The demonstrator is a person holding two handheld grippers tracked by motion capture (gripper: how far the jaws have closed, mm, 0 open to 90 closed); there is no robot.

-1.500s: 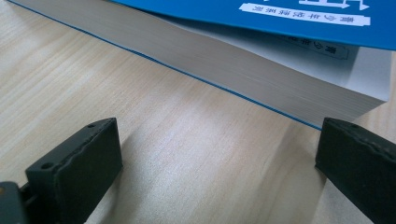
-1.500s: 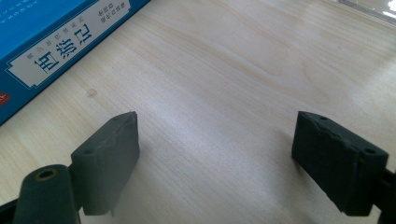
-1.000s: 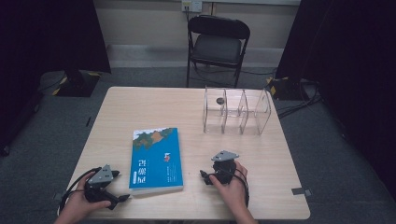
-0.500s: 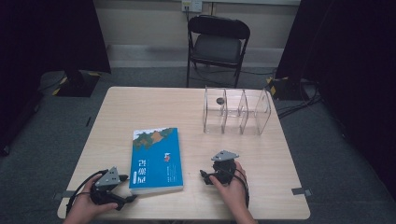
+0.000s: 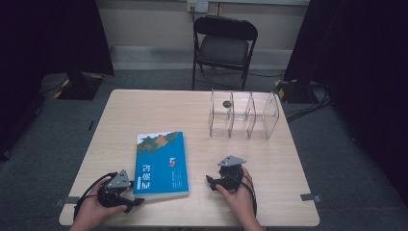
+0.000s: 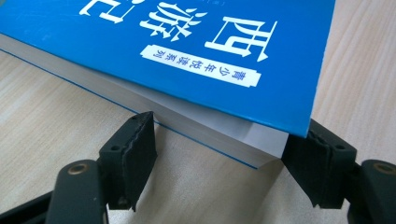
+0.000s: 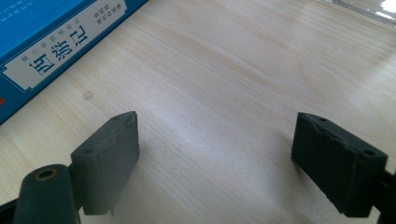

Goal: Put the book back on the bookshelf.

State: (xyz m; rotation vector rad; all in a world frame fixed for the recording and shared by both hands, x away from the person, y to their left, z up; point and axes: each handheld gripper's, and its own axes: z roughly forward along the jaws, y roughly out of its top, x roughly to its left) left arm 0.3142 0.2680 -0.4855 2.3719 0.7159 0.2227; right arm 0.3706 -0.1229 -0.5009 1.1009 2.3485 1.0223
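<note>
The blue book [image 5: 161,164] lies flat on the wooden tabletop [image 5: 288,163]. Its near corner sits between the left tongs [image 6: 219,154], which have just been closing without yet pinching it. The right tongs [image 7: 217,163] gape over bare wood beside the book. A dim room with a black chair [image 5: 224,45] lies beyond.

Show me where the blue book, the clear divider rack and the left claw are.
blue book [image 5: 161,163], high view, middle of its cover
clear divider rack [image 5: 244,115], high view, a middle partition
left claw [image 6: 219,154], left gripper view, midway between its fingertips

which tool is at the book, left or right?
The left tool: its jaws straddle the blue book's near corner. The right tool sits apart, over bare table.
</note>
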